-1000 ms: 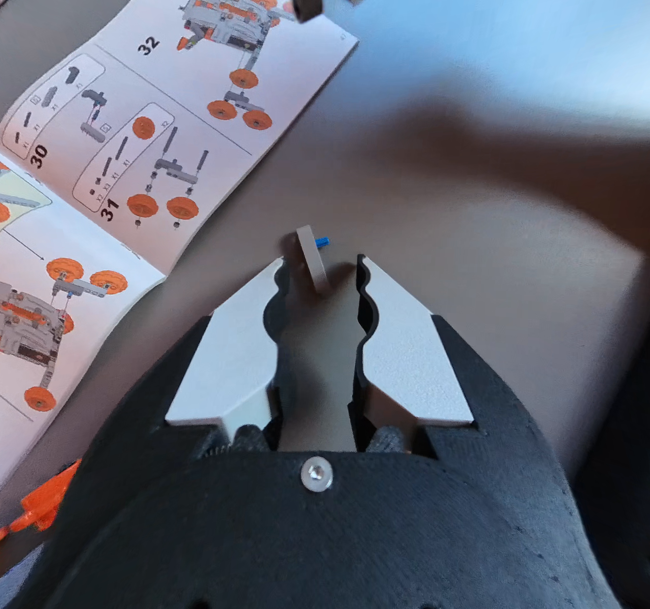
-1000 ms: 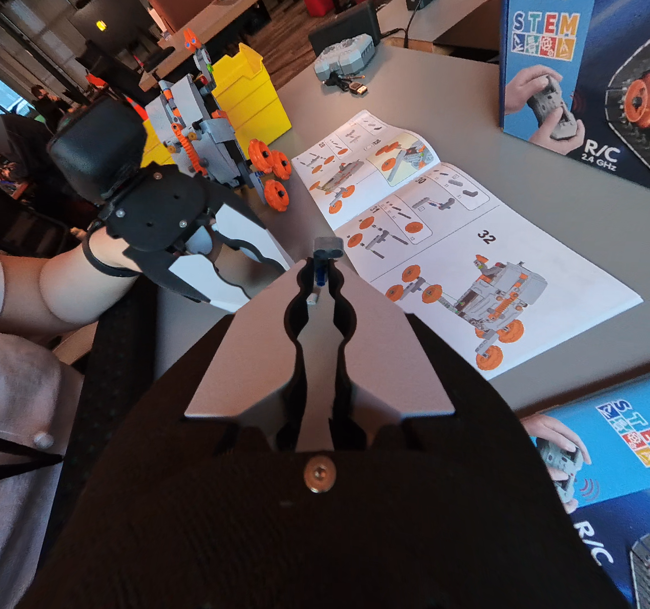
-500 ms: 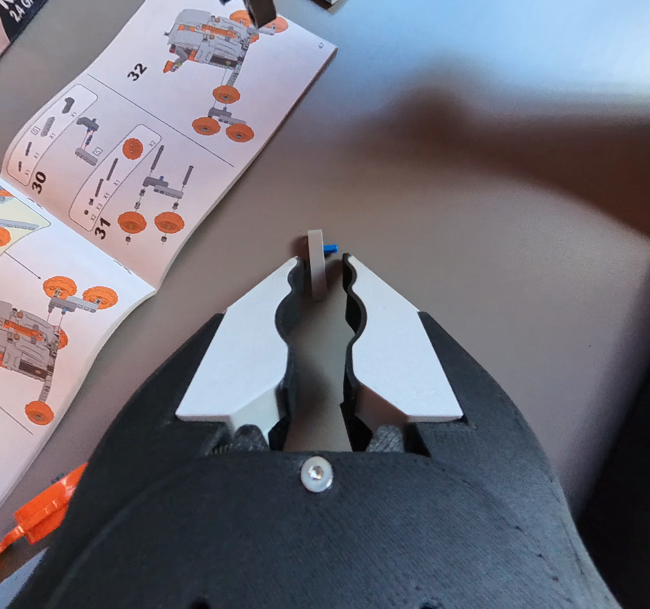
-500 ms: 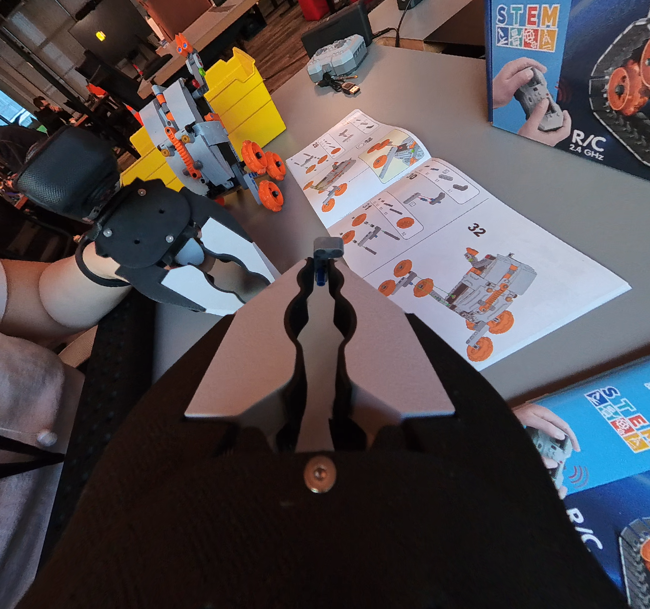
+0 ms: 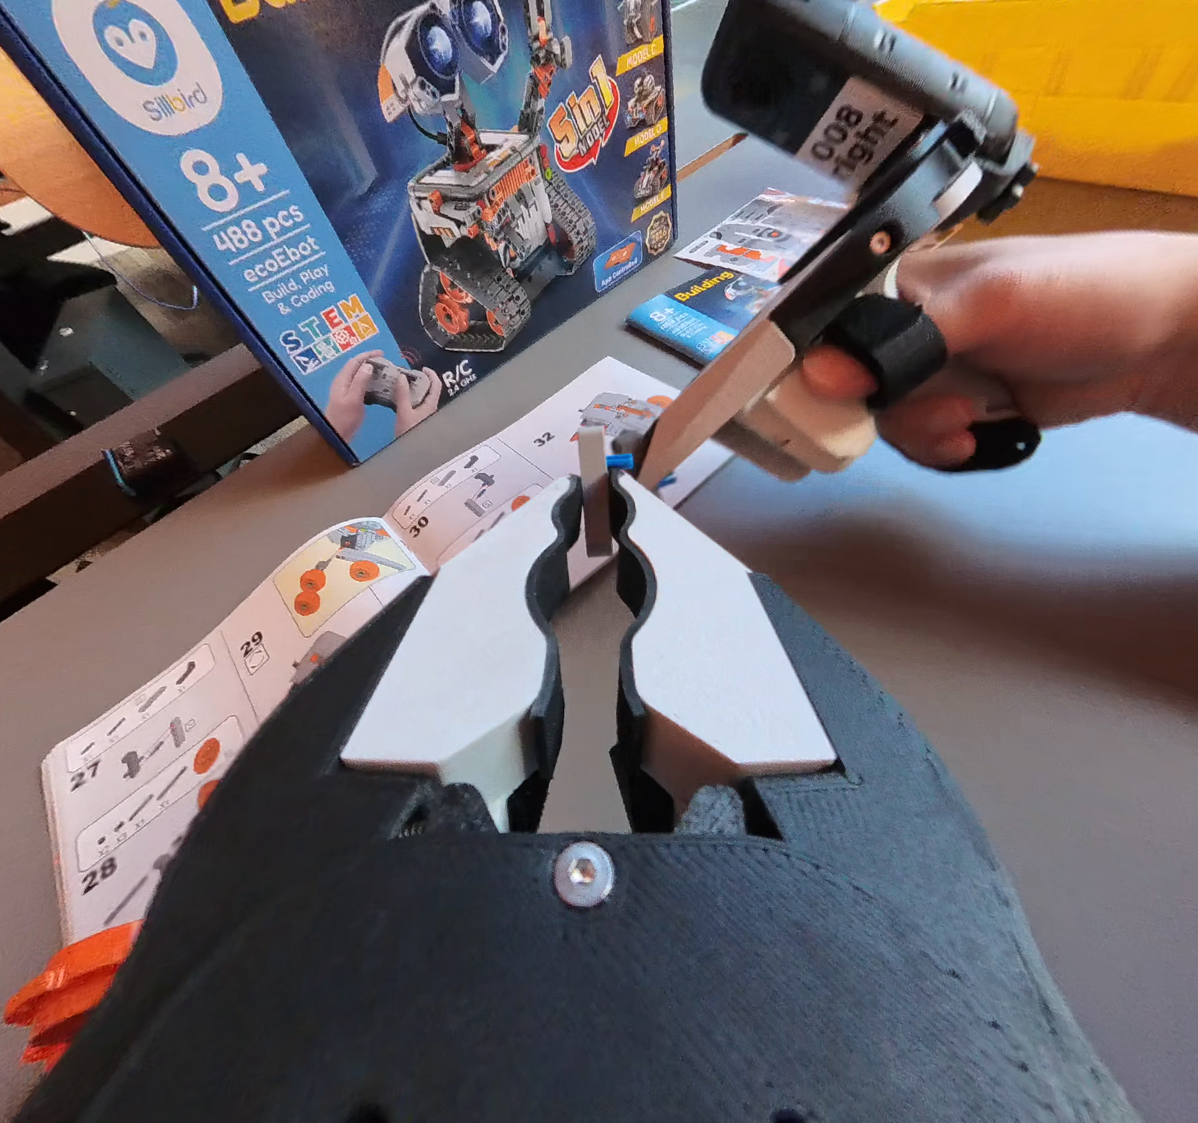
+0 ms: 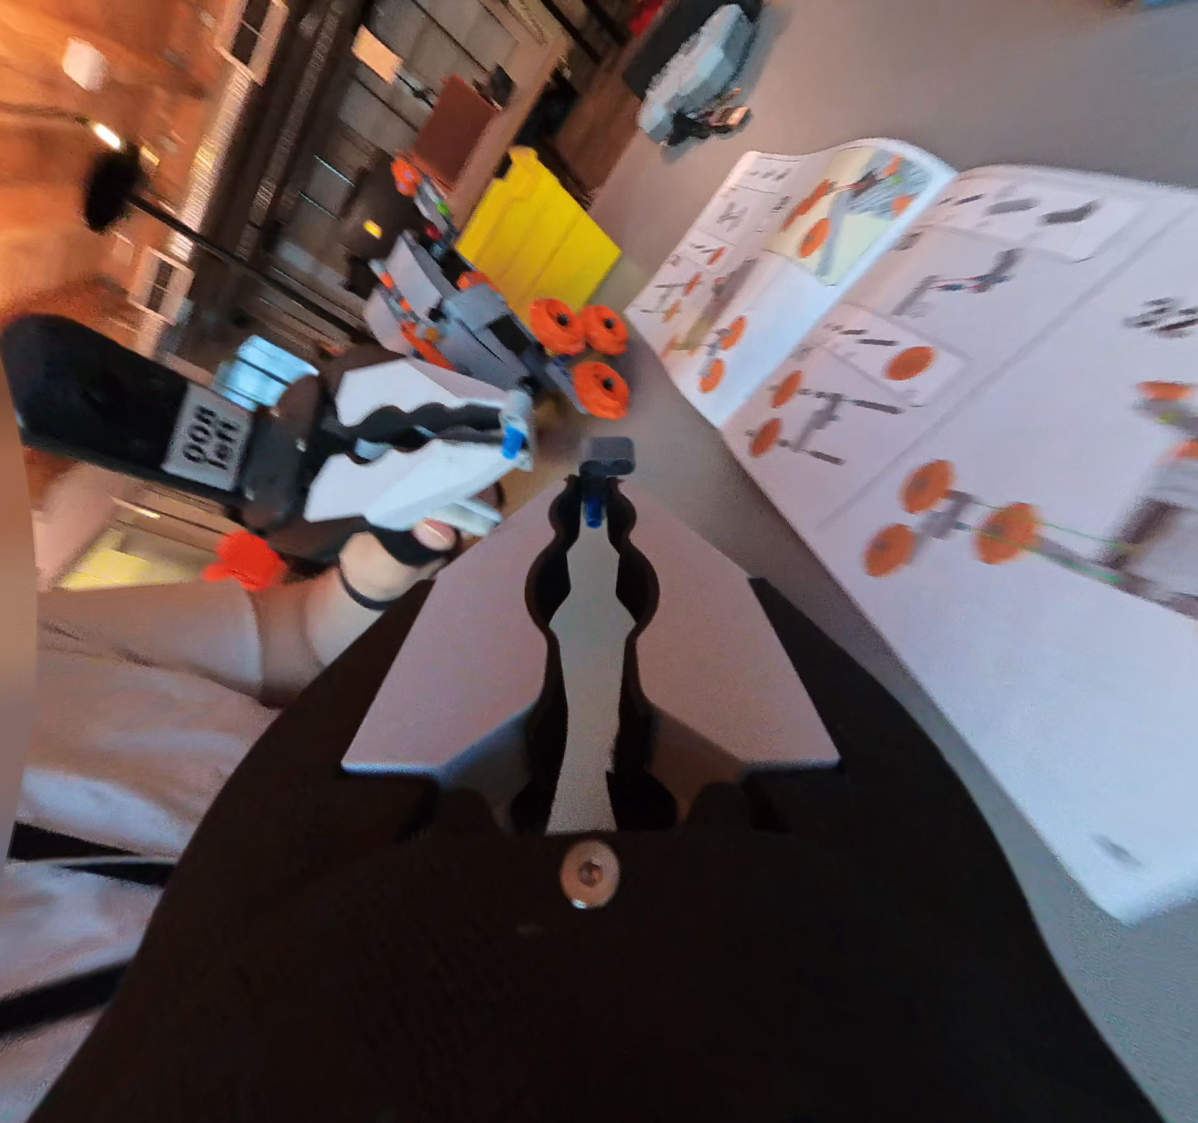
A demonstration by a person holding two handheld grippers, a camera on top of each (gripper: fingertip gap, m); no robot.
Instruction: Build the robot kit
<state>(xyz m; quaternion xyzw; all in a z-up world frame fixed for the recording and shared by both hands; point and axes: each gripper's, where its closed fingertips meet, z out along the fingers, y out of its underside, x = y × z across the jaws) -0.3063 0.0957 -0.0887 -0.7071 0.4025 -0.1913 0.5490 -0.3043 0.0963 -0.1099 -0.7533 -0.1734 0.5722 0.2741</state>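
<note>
My left gripper is shut on a light grey flat beam with a blue pin sticking out of its right side. It holds the beam upright above the open instruction booklet. My right gripper is shut on a blue pin that carries a dark grey connector piece at its tip. In the left wrist view the right gripper comes in from the right, held by a hand, its tip close beside the beam. In the right wrist view the left gripper is just left of the connector.
A blue toy box stands behind the booklet. A small blue leaflet lies beyond it. A partly built grey model with orange wheels and a yellow bin stand at the far side of the grey table. Orange pieces lie at the near left. Left and right tips are no more than a few centimetres apart.
My left gripper closed on the grey beam, lifted it off the table and tilted up towards the box. My right gripper rolled and came in close beside it with its pin and connector.
</note>
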